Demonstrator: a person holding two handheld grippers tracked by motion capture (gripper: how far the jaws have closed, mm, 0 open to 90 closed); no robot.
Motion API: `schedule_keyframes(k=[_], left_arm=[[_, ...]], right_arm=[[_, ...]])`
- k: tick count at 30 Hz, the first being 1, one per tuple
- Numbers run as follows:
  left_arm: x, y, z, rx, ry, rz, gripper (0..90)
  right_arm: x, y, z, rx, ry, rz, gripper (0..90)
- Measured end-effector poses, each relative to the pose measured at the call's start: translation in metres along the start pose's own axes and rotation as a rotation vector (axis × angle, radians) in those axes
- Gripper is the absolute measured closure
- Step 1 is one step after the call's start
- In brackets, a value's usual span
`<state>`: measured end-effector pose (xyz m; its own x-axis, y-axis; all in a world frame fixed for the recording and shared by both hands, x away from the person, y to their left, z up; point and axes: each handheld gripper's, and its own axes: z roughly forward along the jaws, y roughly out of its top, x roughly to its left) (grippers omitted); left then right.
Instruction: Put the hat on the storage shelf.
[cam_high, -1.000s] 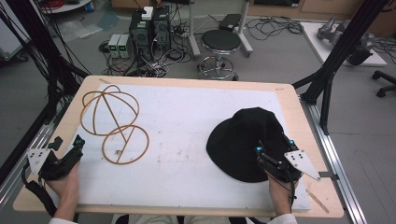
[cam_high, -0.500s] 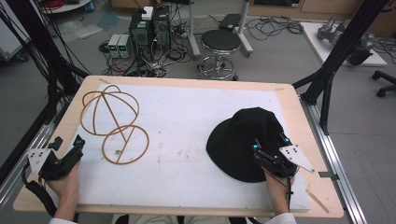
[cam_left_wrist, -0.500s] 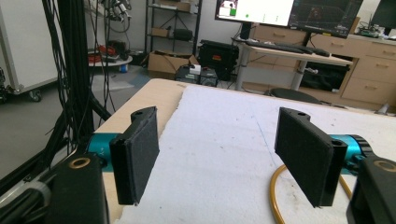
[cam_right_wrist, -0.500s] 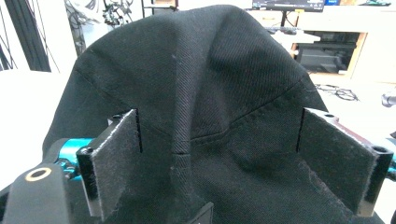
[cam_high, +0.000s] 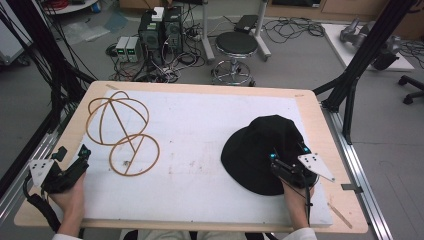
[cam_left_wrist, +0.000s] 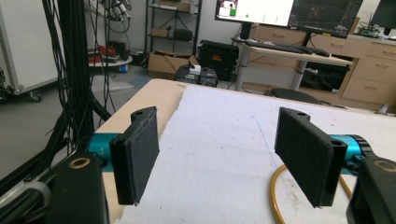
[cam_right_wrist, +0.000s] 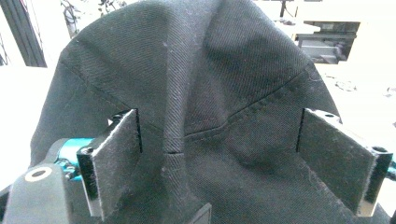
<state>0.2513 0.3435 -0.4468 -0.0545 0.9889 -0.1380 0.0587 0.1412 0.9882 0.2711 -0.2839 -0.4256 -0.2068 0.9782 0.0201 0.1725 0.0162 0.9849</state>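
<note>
A black fabric bucket hat (cam_high: 260, 150) lies on the right side of the white mat, brim spread flat. My right gripper (cam_high: 289, 150) hovers over its near brim, open; in the right gripper view the hat's crown (cam_right_wrist: 196, 79) rises between and beyond the two wide-apart pads (cam_right_wrist: 116, 163). A tan wire stand of crossed hoops with a flat ring base (cam_high: 122, 132) sits at the left of the mat. My left gripper (cam_high: 72, 154) rests at the table's left front edge, open, pads (cam_left_wrist: 137, 158) apart with nothing between them; the ring's edge (cam_left_wrist: 275, 196) shows beside its right pad.
The white mat (cam_high: 200, 130) covers most of the wooden table (cam_high: 310, 115). Black frame posts stand at both sides of the table. A stool (cam_high: 235, 47) and computer boxes (cam_high: 160, 27) with cables sit on the floor beyond the far edge.
My right gripper has moved forward and a little left over the hat's brim. The left gripper and the wire stand have stayed put.
</note>
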Motion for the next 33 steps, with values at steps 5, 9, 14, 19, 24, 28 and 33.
schedule_keyframes(k=[5,9,14,19,24,28,33], left_arm=[[0.000,0.000,0.000,0.000,0.000,-0.001,30.8],[0.000,0.000,0.000,0.000,0.000,0.000,30.7],[0.000,0.000,0.000,0.001,-0.005,-0.004,30.7],[0.000,0.000,0.000,0.001,-0.004,-0.002,30.7],[0.000,0.000,0.000,0.002,-0.007,-0.002,30.7],[0.000,0.000,0.000,0.003,-0.007,0.001,30.7],[0.000,0.000,0.000,0.003,-0.008,0.001,30.7]], right_arm=[[0.000,0.000,0.001,0.005,-0.004,0.007,14.4],[-0.001,-0.001,0.001,0.006,-0.006,0.003,16.7],[0.000,0.000,0.000,0.000,0.004,0.021,22.4],[0.002,0.000,-0.001,0.006,0.055,0.007,48.3],[0.006,0.000,0.000,0.033,0.086,-0.035,72.3],[0.010,0.001,-0.002,0.021,0.077,-0.058,82.4],[0.007,0.002,-0.001,0.028,0.090,-0.030,85.2]])
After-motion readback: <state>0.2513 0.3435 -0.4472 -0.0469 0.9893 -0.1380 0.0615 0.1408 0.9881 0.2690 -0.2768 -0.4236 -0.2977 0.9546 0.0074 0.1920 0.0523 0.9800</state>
